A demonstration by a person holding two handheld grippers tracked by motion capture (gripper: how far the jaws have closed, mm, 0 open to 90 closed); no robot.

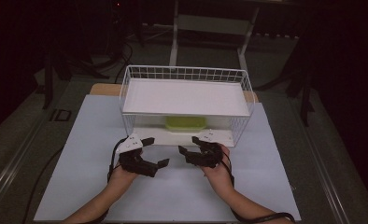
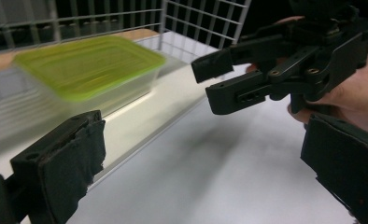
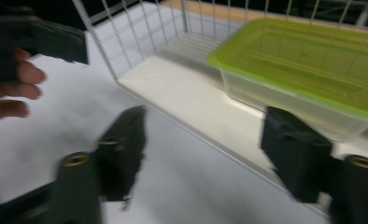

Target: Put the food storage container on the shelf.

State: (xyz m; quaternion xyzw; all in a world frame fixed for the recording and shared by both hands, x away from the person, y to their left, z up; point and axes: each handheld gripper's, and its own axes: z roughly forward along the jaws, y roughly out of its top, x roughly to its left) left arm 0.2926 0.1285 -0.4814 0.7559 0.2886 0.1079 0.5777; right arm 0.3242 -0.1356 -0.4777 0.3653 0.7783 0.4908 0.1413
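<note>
The green-lidded container (image 1: pixel 185 123) sits inside the wire rack (image 1: pixel 130 84), on its lower shelf. Just in front of the rack, the left claw (image 1: pixel 155 151) and right claw (image 1: pixel 187 144) both gape wide over the surface (image 1: pixel 79 140), gripping nothing.

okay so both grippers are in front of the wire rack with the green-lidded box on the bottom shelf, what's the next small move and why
Probably ease both hands back from the wire rack. The green-lidded container sits inside on the lower shelf, touched by neither gripper. The left gripper and right gripper are both open with nothing between their jaws, just in front of the shelf edge, so the container looks placed.
</note>
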